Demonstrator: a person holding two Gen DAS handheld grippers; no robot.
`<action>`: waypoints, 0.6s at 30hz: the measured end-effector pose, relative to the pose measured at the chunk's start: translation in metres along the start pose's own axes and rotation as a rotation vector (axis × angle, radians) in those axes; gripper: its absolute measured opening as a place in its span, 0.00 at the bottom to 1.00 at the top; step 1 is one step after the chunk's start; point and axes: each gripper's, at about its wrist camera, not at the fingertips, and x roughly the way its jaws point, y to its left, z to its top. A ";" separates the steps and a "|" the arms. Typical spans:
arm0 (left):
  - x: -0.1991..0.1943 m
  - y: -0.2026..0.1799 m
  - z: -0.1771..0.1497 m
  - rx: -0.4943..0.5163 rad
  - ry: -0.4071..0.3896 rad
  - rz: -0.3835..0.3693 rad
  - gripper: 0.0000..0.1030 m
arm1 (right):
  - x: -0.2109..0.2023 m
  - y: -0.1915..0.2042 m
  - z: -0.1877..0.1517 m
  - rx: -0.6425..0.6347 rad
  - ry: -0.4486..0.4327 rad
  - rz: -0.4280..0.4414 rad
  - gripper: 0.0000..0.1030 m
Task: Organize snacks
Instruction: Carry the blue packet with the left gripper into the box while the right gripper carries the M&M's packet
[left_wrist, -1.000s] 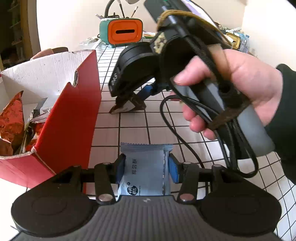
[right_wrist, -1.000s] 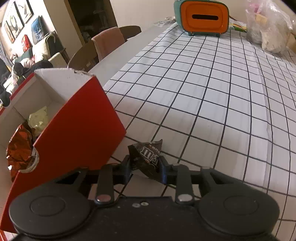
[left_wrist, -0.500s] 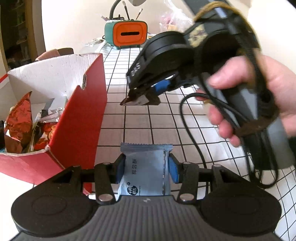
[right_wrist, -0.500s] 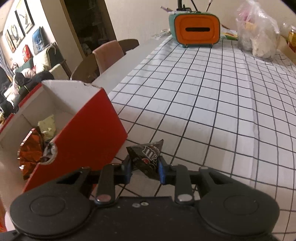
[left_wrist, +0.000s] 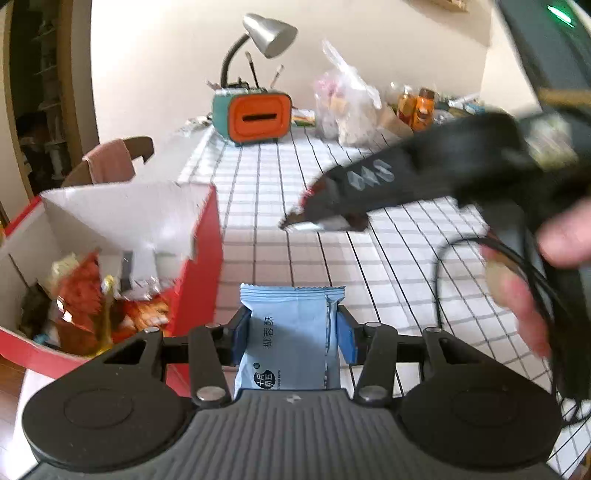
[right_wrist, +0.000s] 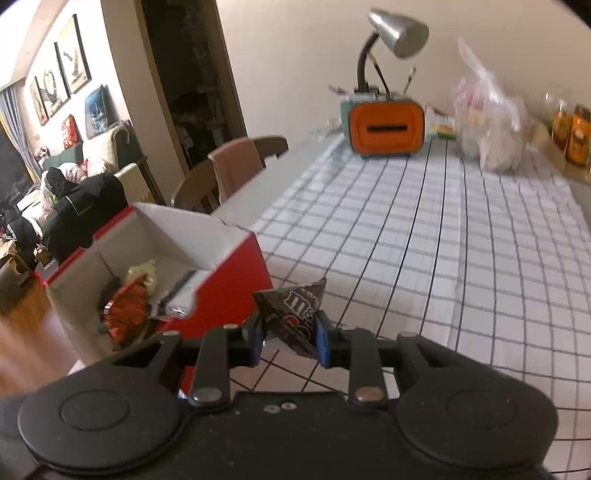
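Note:
My left gripper (left_wrist: 292, 338) is shut on a light blue snack packet (left_wrist: 290, 339) and holds it above the checked tablecloth, just right of the red box (left_wrist: 201, 273). My right gripper (right_wrist: 289, 338) is shut on a dark brown M&M's packet (right_wrist: 295, 317) and holds it in the air beside the red box (right_wrist: 229, 291). The right gripper also shows in the left wrist view (left_wrist: 325, 223), blurred, with the brown packet at its tips. The open box holds several foil snack bags (left_wrist: 88, 299), also seen in the right wrist view (right_wrist: 129, 310).
An orange and teal holder (left_wrist: 258, 118) with a desk lamp (left_wrist: 269, 33) stands at the table's far end, beside a clear plastic bag (left_wrist: 347, 107) and orange bottles (left_wrist: 421, 107). A chair (right_wrist: 229, 173) stands at the table's left edge.
Both grippers have risen with their packets, so more of the box's inside and the far end of the table shows. The right gripper has moved up and right in the left wrist view.

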 end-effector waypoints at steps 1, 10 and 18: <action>-0.004 0.003 0.004 -0.006 -0.006 0.006 0.45 | -0.006 0.003 0.000 -0.005 -0.009 0.000 0.25; -0.020 0.052 0.043 -0.050 -0.022 0.084 0.46 | -0.032 0.034 0.008 -0.036 -0.073 0.029 0.25; -0.022 0.105 0.067 -0.054 -0.009 0.187 0.46 | -0.015 0.071 0.020 -0.084 -0.068 0.061 0.25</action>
